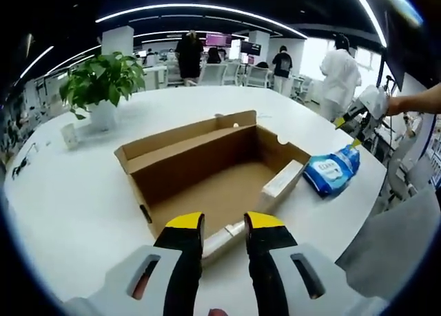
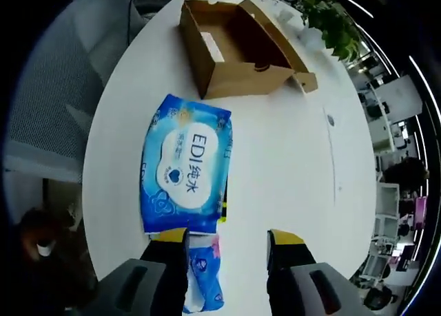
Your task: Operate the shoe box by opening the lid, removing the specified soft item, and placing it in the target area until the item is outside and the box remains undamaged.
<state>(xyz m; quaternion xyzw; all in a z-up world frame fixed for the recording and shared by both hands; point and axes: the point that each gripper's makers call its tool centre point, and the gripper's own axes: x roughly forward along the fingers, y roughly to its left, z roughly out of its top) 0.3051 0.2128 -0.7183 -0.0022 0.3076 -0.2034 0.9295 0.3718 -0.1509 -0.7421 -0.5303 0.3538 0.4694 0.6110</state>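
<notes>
— Where's the pack?
— The blue pack (image 2: 185,166) lies flat on the white tabletop (image 2: 289,158), just outside the open box (image 1: 213,166).
— And the tools?
— Right tool (image 2: 226,241) spread above its edge; left tool (image 1: 224,223) spread at the box's near wall.

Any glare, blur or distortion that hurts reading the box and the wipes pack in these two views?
Left gripper view: fisheye bends the table edge; ceiling strip lights are bright, but the open shoe box is sharp and evenly lit. Right gripper view: the wipes pack is crisp with faint sheen, its print readable; the edges are stretched and darker.
</notes>
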